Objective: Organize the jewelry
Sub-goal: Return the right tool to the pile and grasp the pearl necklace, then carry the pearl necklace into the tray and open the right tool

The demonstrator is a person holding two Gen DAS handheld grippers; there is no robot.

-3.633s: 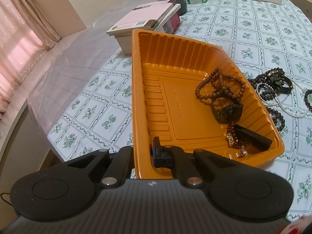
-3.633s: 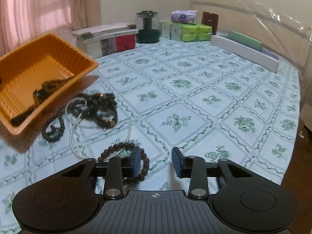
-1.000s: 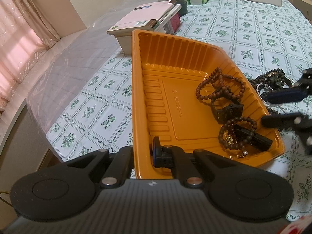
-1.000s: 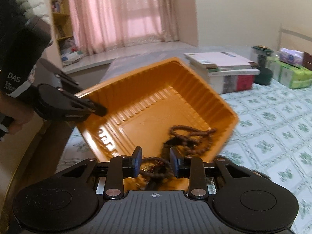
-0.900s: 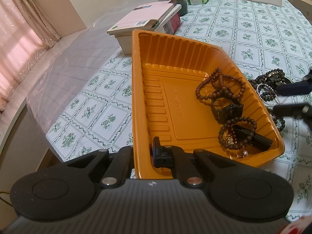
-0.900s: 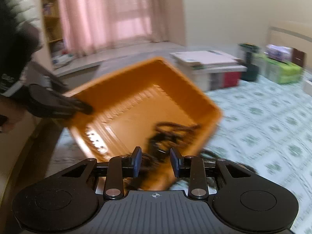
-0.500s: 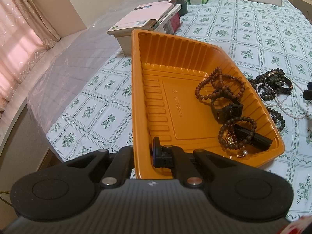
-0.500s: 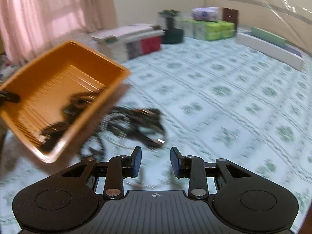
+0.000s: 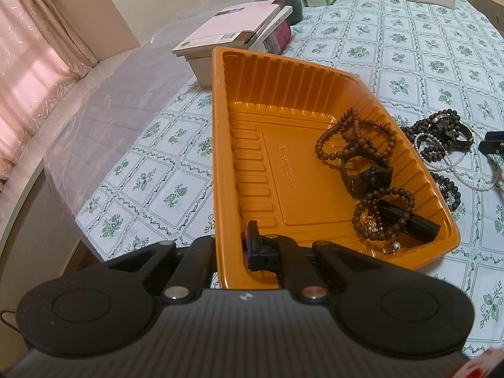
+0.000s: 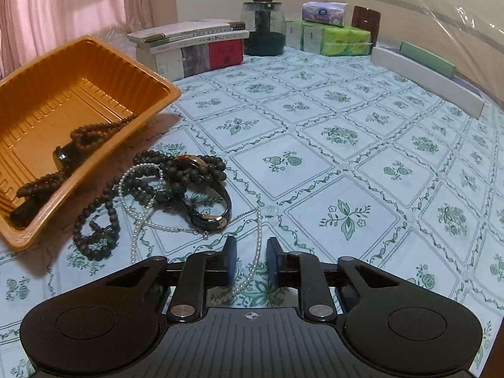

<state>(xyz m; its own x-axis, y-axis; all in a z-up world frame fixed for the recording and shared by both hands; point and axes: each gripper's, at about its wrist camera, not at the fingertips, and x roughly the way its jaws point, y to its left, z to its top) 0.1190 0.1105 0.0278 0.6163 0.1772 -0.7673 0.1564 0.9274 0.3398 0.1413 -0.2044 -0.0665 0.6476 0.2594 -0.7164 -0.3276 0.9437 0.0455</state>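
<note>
Step in hand: pick the pearl strand (image 10: 256,253) off the tablecloth (image 10: 315,163) and move it to the orange tray (image 9: 277,88).

Ref. landmark: orange tray.

- L gripper (image 9: 231,249): pressed together on the tray's near rim, one finger outside the wall, one inside. It props the tray tilted toward the jewelry pile. Keep this hold steady.
- R gripper (image 10: 251,260): jaws closing, one run of pearl strand between the fingers, pads not yet pressing on it. It sits on the pile side of the tray, well clear of the tray lip.
- Pearl strand: lies on the cloth beside the tray's low edge, looped through the dark bead necklace (image 10: 94,230) and under the black bangle (image 10: 211,208).
- Already in tray: brown bead strand (image 9: 356,135), black watch (image 9: 367,173), bead bracelet (image 9: 382,214), black clip-like item (image 9: 409,220).

Procedure (judged):
1. Close fully on the strand before lifting; thin beads may slip from a partial pinch.
2. Lift slowly. Expect the tangle to drag the necklace and bangle along; if so, shake gently or accept a combined lift.
3. Carry over the low rim w/o striking it.
4. Release over the bare tray floor, away from the L gripper.
</note>
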